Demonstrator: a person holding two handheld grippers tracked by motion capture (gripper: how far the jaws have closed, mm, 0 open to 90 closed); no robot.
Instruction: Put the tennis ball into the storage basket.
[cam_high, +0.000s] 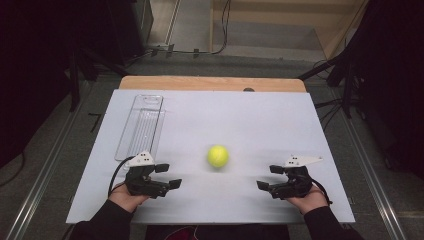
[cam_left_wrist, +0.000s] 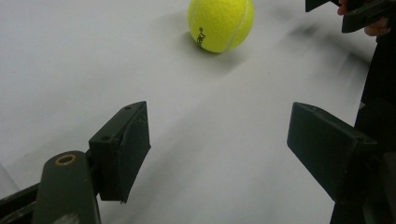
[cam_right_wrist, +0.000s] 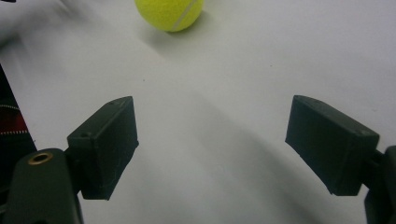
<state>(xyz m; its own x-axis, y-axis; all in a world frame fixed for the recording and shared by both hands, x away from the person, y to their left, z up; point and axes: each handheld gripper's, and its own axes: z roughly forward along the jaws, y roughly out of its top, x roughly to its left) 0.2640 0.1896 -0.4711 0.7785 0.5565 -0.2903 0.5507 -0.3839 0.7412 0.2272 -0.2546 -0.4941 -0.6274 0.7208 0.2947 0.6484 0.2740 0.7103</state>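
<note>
tennis ball (cam_high: 218, 156): yellow-green, white seam, small dark logo | both grippers' jaws apart

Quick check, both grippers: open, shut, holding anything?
Left gripper: open, holding nothing, short of the tennis ball.
Right gripper: open, holding nothing, also short of the ball.

Tennis ball (cam_high: 218, 156): yellow-green felt, pale curved seam, small black printed mark; table (cam_high: 250, 120): white sheet over a tan wooden edge; tray (cam_high: 141, 125): clear, colourless, ribbed; left gripper (cam_high: 168, 176) and right gripper (cam_high: 267, 177): black bodies, 2 black jaws each, grey plates on top.
</note>
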